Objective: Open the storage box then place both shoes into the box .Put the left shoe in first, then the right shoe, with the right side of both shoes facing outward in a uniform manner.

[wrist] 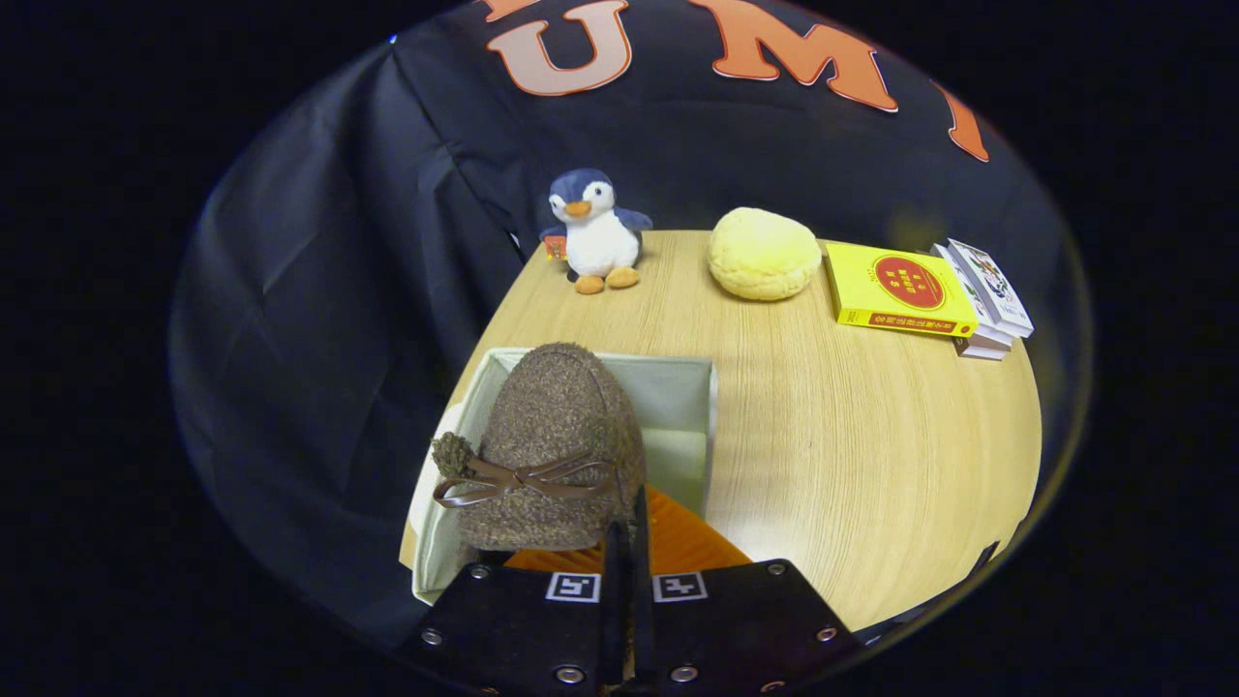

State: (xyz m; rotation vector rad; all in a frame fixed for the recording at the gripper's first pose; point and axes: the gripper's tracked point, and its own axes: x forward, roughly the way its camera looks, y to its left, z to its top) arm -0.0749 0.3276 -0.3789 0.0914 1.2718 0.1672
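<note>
One shoe (pixel 552 445) pinched in jaws above box (pixel 678 392) on table (pixel 852 445).

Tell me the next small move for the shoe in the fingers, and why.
Probably lower it a little further into the storage box. The gripper has its fingers pinched together on the brown shoe, which hangs toe-forward over the open box, seemingly not yet resting inside. Releasing now might let it tip.
</note>
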